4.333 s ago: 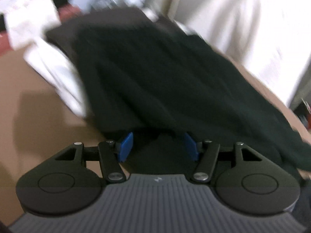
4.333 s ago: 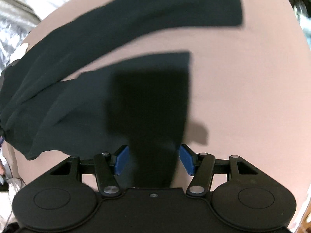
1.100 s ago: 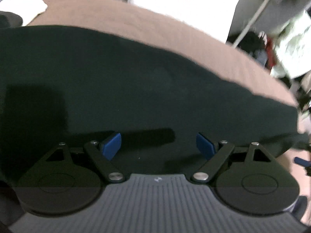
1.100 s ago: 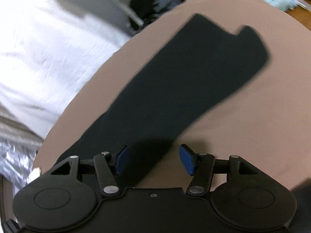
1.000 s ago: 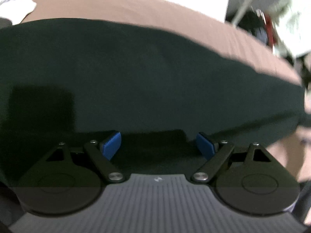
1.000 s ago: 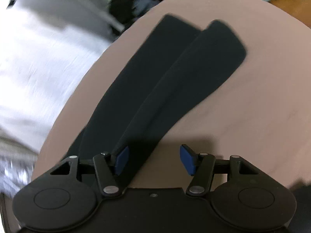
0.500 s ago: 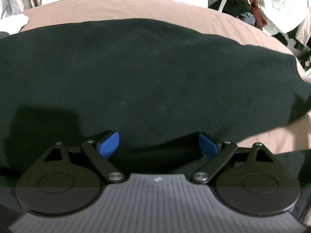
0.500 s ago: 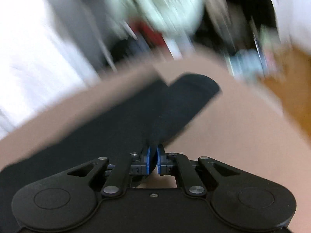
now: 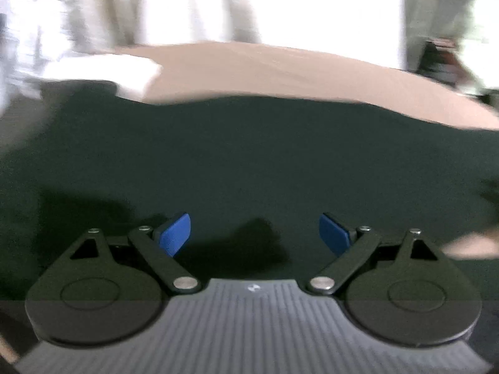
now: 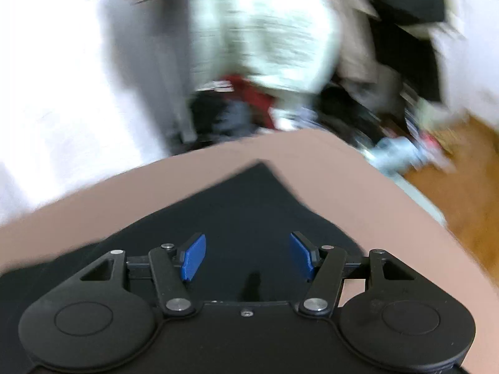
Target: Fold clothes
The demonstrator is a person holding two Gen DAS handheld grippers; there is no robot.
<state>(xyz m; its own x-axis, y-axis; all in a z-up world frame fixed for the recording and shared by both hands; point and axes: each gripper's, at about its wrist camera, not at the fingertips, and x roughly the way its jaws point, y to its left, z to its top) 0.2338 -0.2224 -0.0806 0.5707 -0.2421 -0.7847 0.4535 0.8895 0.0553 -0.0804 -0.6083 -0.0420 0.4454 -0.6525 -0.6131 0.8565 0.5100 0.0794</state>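
Observation:
A dark green-black garment (image 9: 249, 162) lies spread flat on the brown bed surface (image 9: 280, 71) and fills the lower half of the left wrist view. My left gripper (image 9: 254, 235) is open and empty just above the garment. In the right wrist view a pointed end of the same dark garment (image 10: 249, 205) lies on the brown surface (image 10: 358, 180). My right gripper (image 10: 248, 260) is open and empty over that end. Both views are blurred by motion.
A white cloth (image 9: 124, 74) lies at the far left of the bed, beside the garment. A white wall or curtain (image 9: 249, 0) stands behind. Past the bed's end are a heap of clothes (image 10: 265, 62) and a wooden floor (image 10: 461, 168).
My right gripper was shut on the garment's end half a second ago and has opened and let it go. My left gripper has stayed open and tilted up, showing more of the far wall.

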